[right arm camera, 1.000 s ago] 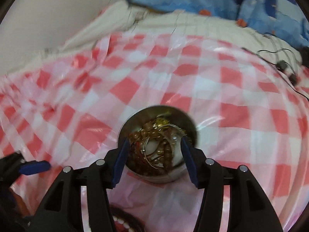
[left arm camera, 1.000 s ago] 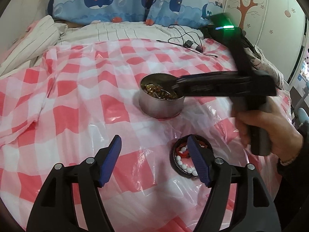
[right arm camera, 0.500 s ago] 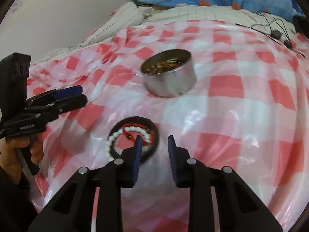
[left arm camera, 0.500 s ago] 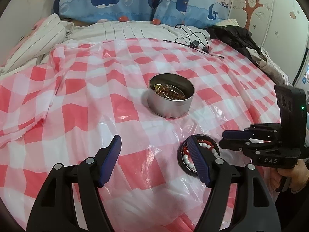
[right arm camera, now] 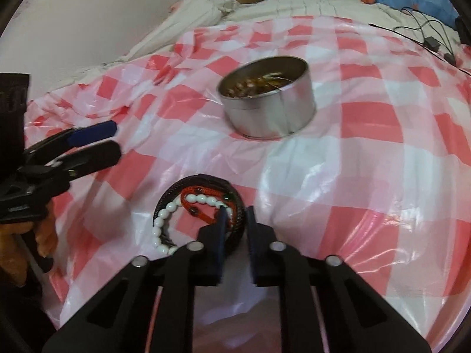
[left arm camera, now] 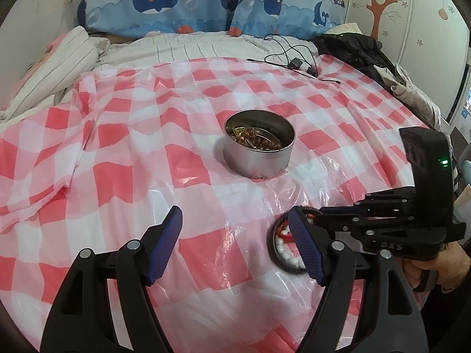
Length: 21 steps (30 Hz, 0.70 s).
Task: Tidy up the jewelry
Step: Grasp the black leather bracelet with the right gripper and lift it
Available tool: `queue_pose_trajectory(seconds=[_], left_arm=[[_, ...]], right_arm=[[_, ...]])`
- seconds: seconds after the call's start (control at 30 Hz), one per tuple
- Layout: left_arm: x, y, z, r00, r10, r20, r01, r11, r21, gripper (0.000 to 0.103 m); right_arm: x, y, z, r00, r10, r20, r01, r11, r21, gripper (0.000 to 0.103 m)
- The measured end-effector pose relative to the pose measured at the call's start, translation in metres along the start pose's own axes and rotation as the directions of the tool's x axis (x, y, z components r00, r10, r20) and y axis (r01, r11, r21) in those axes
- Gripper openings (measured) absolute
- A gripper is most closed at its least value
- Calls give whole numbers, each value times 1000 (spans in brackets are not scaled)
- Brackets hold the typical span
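1. The right gripper (right arm camera: 235, 217), low in the centre of its own view, has just been closing; its blue pads now pinch the black bracelet (right arm camera: 237, 220) on its right-hand side.
2. The black bracelet is a dark woven band. Inside its ring lie a white bead bracelet (right arm camera: 164, 217) and a red cord bracelet (right arm camera: 200, 214) with dark beads, all bunched together at lower centre of the right wrist view.
3. The left gripper (left arm camera: 235, 241) hangs with its jaws spread wide and nothing between them, over the cloth at the bottom of its own view; the bracelets sit just behind its right finger.
4. A person's hand (left arm camera: 438, 264) grips the right tool's handle at the lower right edge of the left wrist view.
5. The surface is a bed covered with a glossy red-and-white checked plastic sheet (left arm camera: 117, 176), wrinkled at the left.
6. A round metal tin (left arm camera: 259, 144), lid off, stands at mid-frame, well apart from the bracelets; it holds a tangle of amber and gold jewelry (left arm camera: 256, 139).
7. Whale-print pillows (left arm camera: 176, 3) line the top of the frame, with a black cable (left arm camera: 290, 58) at upper right.
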State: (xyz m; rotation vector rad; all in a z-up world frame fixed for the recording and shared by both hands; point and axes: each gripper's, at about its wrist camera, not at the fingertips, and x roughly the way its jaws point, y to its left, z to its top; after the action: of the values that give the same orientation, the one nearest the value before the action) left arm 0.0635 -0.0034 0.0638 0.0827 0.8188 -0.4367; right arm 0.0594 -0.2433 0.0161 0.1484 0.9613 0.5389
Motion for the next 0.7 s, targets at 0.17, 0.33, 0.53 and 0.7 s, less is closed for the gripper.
queue_pose_trajectory(seconds=[0.17, 0.33, 0.53, 0.7], left_arm=[[-2, 6, 1, 1000, 12, 12, -12, 1000, -22, 71], [-2, 9, 2, 1000, 7, 18, -6, 999, -40, 72], [8, -2, -2, 999, -18, -26, 18, 1000, 13, 72], [19, -37, -9, 996, -74, -52, 81, 985, 155, 72]], right_arm=[[-22, -4, 2, 993, 92, 79, -95, 994, 45, 10], [-41, -17, 5, 974, 180, 134, -195, 975, 110, 10], [-52, -30, 4, 991, -53, 126, 37, 991, 130, 10], [-44, -46, 2, 988, -130, 83, 116, 980, 162, 10]])
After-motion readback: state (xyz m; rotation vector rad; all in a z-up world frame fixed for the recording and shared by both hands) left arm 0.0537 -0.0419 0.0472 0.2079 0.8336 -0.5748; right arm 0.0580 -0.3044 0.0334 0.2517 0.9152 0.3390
